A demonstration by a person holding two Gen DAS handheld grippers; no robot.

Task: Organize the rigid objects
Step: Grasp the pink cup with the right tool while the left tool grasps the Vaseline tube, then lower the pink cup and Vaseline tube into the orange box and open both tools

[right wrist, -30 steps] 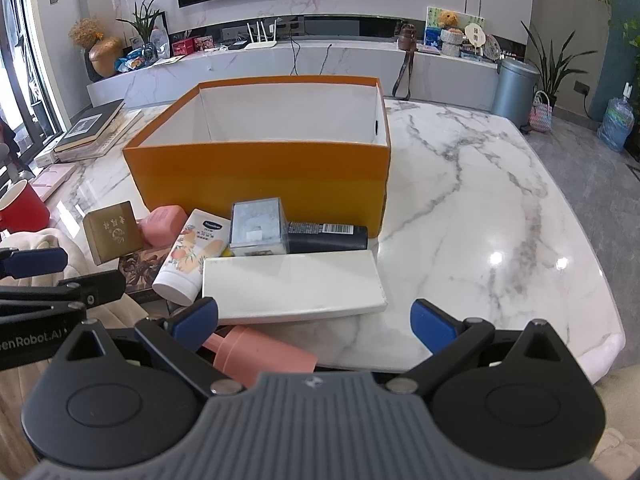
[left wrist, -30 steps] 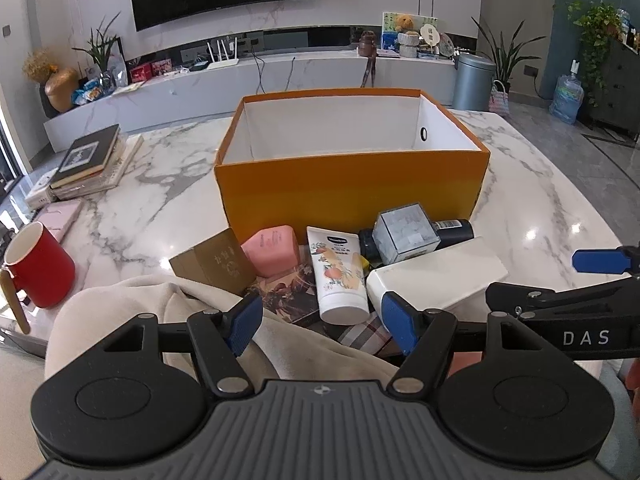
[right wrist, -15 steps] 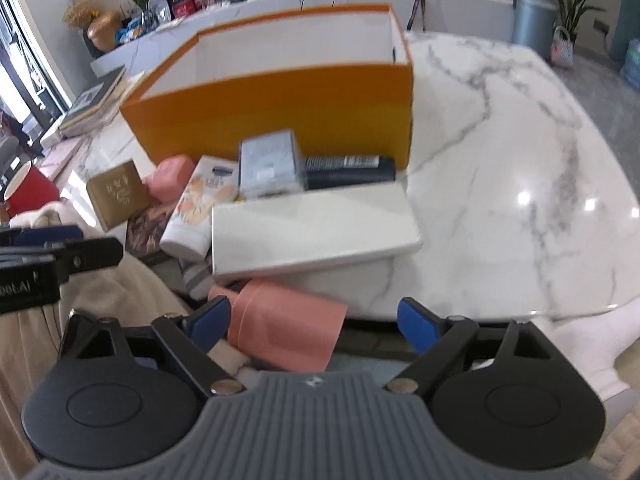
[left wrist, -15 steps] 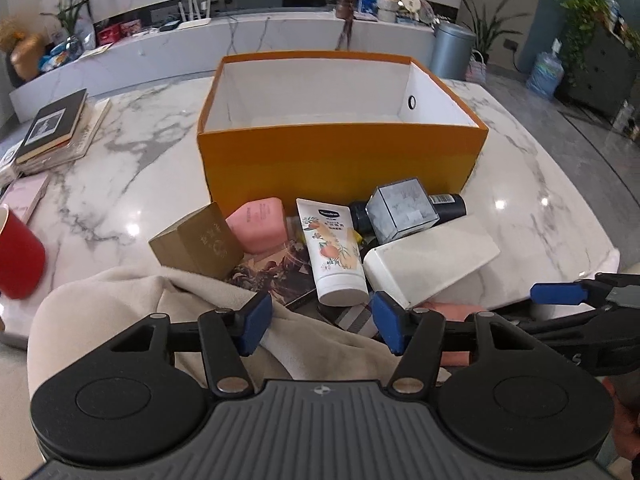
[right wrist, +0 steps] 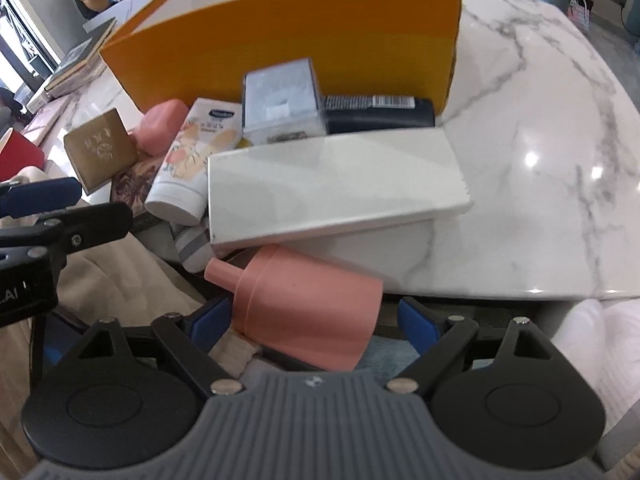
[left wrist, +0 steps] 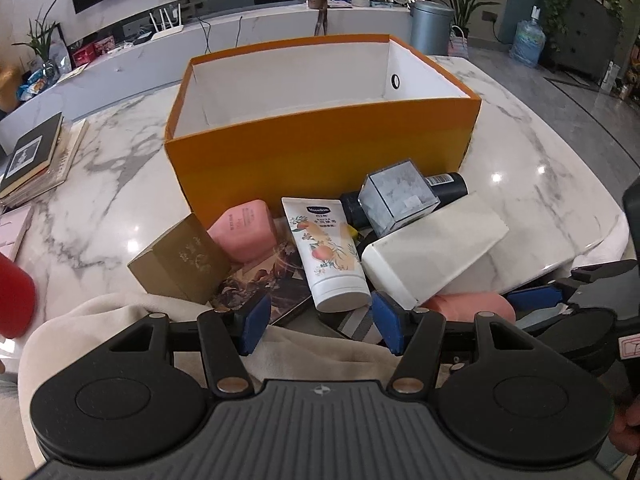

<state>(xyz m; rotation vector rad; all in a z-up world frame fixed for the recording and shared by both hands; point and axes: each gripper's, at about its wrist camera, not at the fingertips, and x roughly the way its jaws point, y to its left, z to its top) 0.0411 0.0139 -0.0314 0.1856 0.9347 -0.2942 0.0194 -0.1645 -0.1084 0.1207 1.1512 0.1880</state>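
The right gripper is sitting spread wide around the pink bottle, jaws on either side but not squeezing yet as far as I can tell. The bottle is lying on its side just off the near table edge, its cap tucked under the long white box. That's what's worrying me: lifting it could be dragging the white box along, and that box is overhanging the edge, so it's looking ready to tip off. The left gripper is hovering wide open with nothing in it, over the cream cloth, just short of the lotion tube. The orange box is waiting behind the pile, nothing visible inside.
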